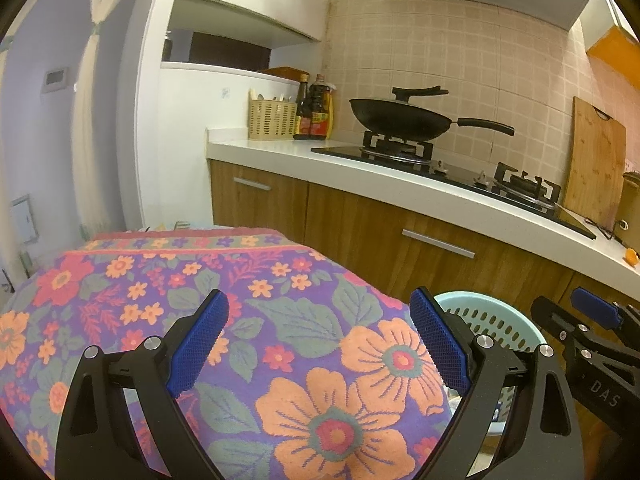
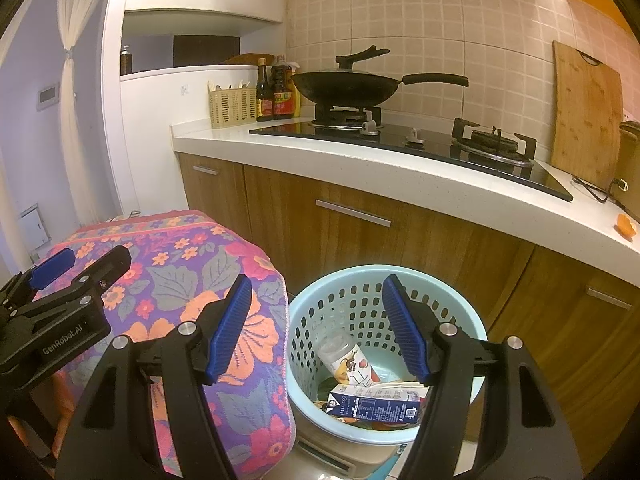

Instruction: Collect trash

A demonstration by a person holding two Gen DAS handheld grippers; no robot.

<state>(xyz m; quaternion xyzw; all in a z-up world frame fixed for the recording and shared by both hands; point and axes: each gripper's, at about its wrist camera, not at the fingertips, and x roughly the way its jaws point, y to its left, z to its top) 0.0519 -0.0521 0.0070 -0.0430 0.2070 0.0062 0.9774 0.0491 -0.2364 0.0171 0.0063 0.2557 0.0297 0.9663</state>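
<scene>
A pale blue perforated trash basket (image 2: 360,292) stands on the floor below the counter; its rim also shows in the left wrist view (image 1: 492,320). Inside lie a blue carton (image 2: 372,402), a printed cup or bottle (image 2: 344,358) and peel scraps. My right gripper (image 2: 316,328) is open and empty above the basket's near rim. My left gripper (image 1: 320,340) is open and empty above a floral-cloth-covered surface (image 1: 200,280), left of the basket. An orange peel piece (image 2: 626,226) lies on the white counter at the right; it also shows in the left wrist view (image 1: 632,257).
The white counter (image 2: 320,152) carries a gas hob with a black wok (image 2: 346,88), sauce bottles (image 2: 276,92), a cream utensil basket (image 2: 232,108) and a wooden cutting board (image 2: 586,116). Wooden cabinet doors (image 2: 352,240) stand behind the basket. A white box sits under the basket.
</scene>
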